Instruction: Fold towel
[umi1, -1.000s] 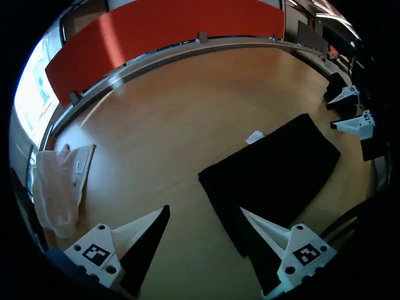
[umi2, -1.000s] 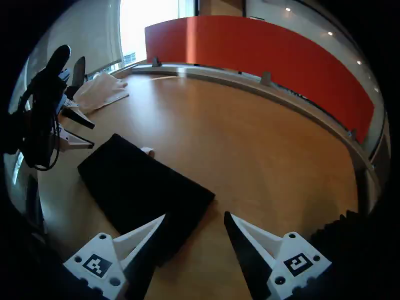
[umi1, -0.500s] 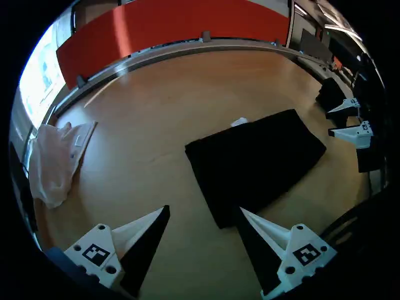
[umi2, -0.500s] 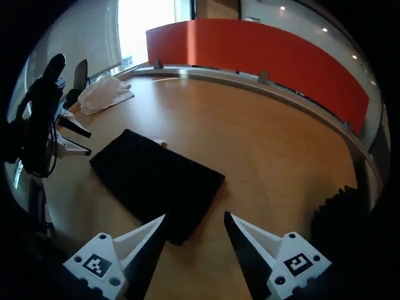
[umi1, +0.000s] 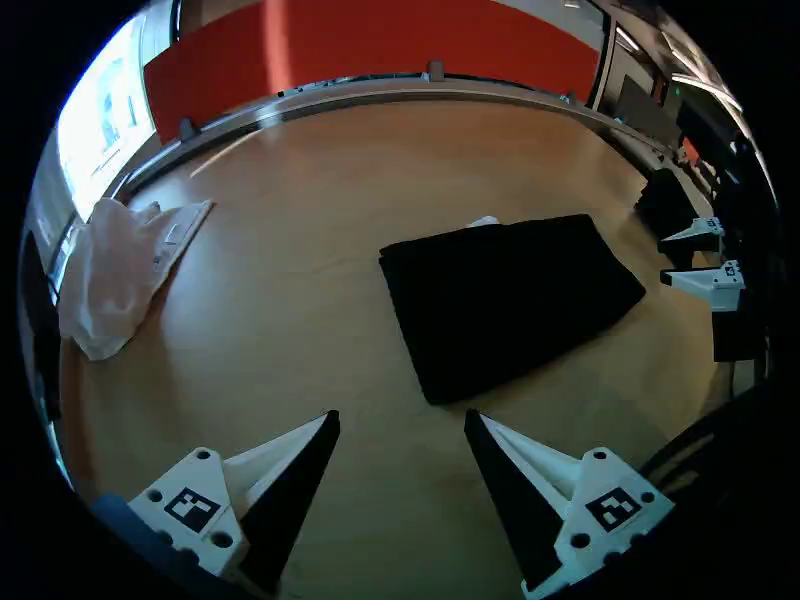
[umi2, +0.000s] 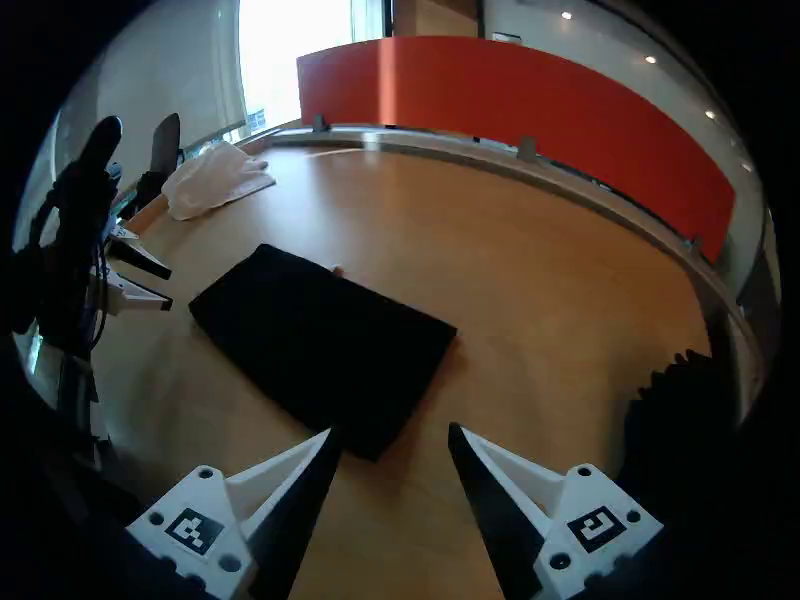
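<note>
On table: blk towel flat — tag mostly hidden.

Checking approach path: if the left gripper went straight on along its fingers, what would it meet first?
Probably the near corner of the black towel, which lies just ahead of the open left gripper. Depth is unclear, so it might touch the bare wooden table first.

Left gripper and right gripper both hover with jaws spread wide
</note>
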